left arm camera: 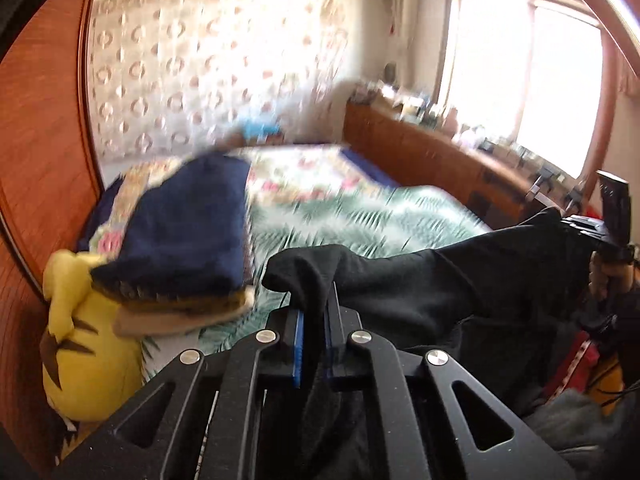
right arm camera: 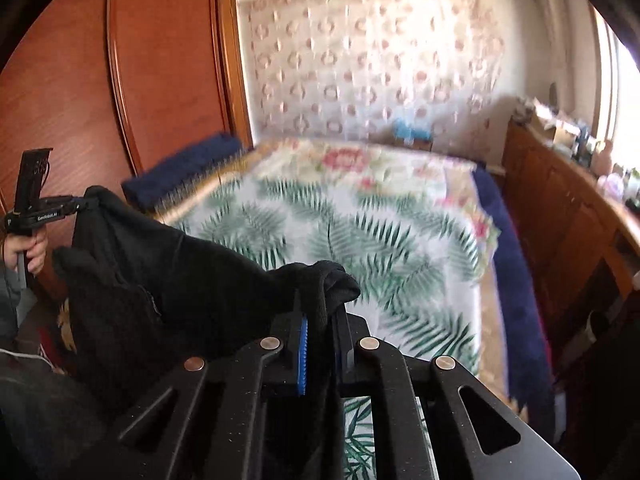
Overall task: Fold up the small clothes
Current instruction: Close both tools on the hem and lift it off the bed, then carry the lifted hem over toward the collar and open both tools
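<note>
Black cloth — a small black garment [left arm camera: 460,288] — hangs stretched in the air between both claws, above the near end of the bed [right arm camera: 360,220]. Left claw [left arm camera: 316,312] is pinched tight on one edge, blue pads nearly meeting; folded navy clothes [left arm camera: 188,228] lie ahead to its left. Right claw [right arm camera: 320,320] clamps the other edge the same way.

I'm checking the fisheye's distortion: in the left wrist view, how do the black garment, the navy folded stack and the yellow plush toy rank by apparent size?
1. black garment, though nearest the camera
2. navy folded stack
3. yellow plush toy
</note>
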